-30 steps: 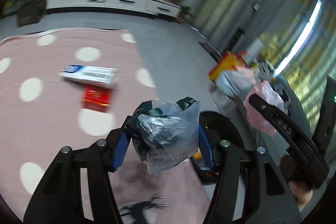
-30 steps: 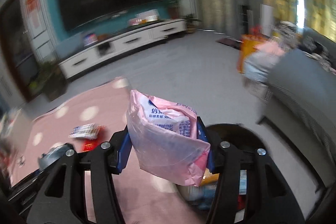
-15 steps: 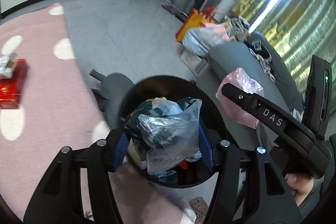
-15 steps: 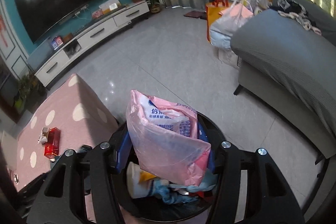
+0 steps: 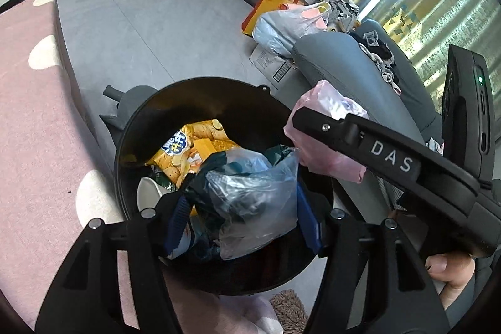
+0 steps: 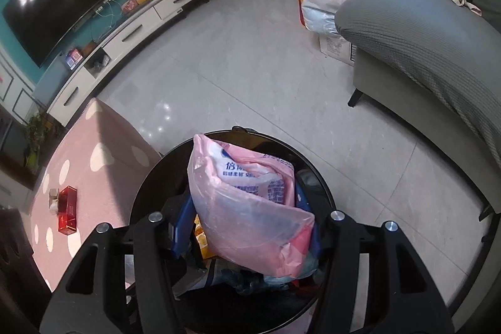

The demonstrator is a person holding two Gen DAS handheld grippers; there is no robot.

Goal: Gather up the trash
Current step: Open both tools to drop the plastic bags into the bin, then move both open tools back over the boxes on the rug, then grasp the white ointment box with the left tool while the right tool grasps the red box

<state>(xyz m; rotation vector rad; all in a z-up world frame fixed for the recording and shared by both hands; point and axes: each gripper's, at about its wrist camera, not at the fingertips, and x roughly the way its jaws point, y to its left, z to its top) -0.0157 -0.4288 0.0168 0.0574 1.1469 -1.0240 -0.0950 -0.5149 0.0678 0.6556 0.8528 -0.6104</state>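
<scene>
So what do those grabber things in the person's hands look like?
Both are black plastic. The left gripper has two chunky fingers with cut-out slots, silver screw heads and blue pads on the inner faces. The right gripper looks the same. Seen from the side in the left view, the right one has "DAS" in white letters on its finger and a black box with a small green light behind it.

I see a glossy black plastic bin (image 5: 200, 89) on smooth, shiny grey floor tiles (image 6: 250, 58). My left gripper (image 5: 244, 215) pinches a crinkled clear plastic bag (image 5: 260, 196); my right gripper (image 6: 244, 218) grips thin pink film bag (image 6: 247, 208). The sofa (image 6: 416, 30) is ribbed matt cloth, the rug (image 5: 34, 121) soft.
</scene>
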